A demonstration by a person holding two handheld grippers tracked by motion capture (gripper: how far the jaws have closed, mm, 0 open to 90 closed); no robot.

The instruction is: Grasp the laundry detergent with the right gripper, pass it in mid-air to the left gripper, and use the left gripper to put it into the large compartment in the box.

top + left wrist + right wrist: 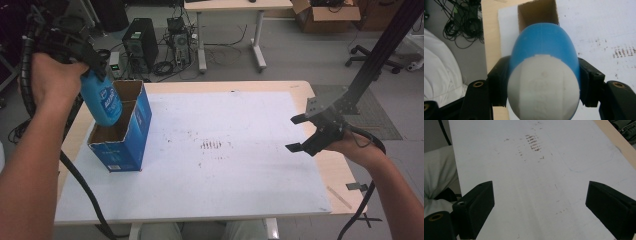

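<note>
A blue bottle [102,102] with a white label hangs over the open top of a blue cardboard box [131,135] that stands at the left of the table. My left gripper [95,67] is shut on the bottle's upper part. In the left gripper view the bottle [544,62] sits between both black jaws, its blue-and-white body facing the camera, and the box's brown inside [536,12] lies beyond it. My right gripper [296,133] stands open near the table's right edge; its jaws [539,202] are wide apart over the white mat, with nothing between them.
A white mat [225,170] covers most of the wooden table [340,170], with brown smudges [211,145] near its middle. A black slanted post [380,55] rises at the right. On the floor behind are a computer tower [140,42], cables and another desk [225,5].
</note>
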